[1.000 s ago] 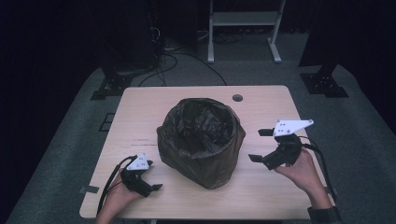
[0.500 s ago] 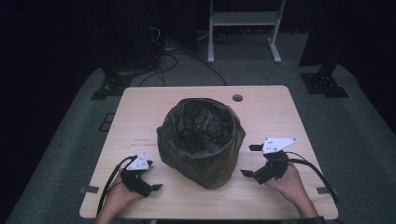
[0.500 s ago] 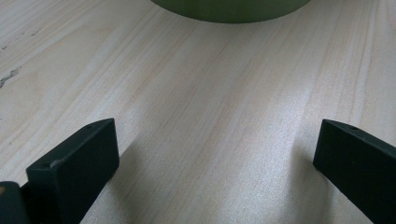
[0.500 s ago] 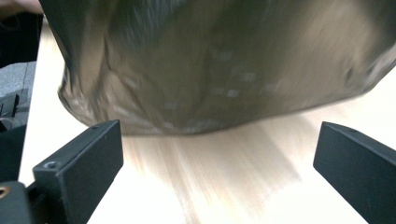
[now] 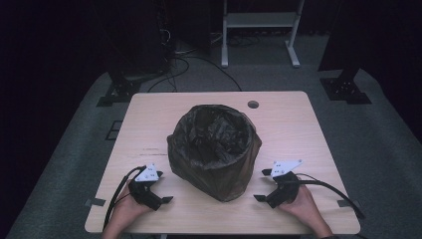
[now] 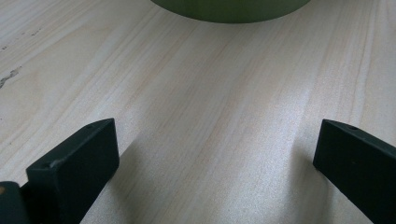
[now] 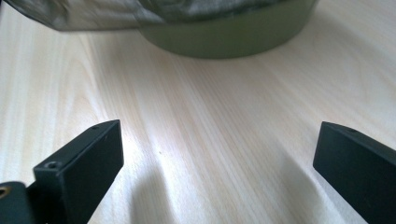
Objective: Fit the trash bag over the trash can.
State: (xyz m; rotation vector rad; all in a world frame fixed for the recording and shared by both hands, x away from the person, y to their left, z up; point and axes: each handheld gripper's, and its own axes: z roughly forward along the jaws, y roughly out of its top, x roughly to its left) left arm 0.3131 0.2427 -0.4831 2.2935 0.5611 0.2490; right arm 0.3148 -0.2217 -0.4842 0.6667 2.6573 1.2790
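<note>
High view has the bag-lined bin (image 5: 215,149) mid-table (image 5: 149,119), with the left gripper (image 5: 161,193) and right gripper (image 5: 263,185) resting either side of it, jaws spread wide and empty, seemingly parked ready to work the liner.

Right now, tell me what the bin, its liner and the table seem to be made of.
Bin: likely plastic, smooth matte olive wall. Liner: thin plastic film, dark, glossy and crinkled, draped over the rim. Table: pale wood or wood-look laminate, with straight grain lines and a satin sheen.
</note>
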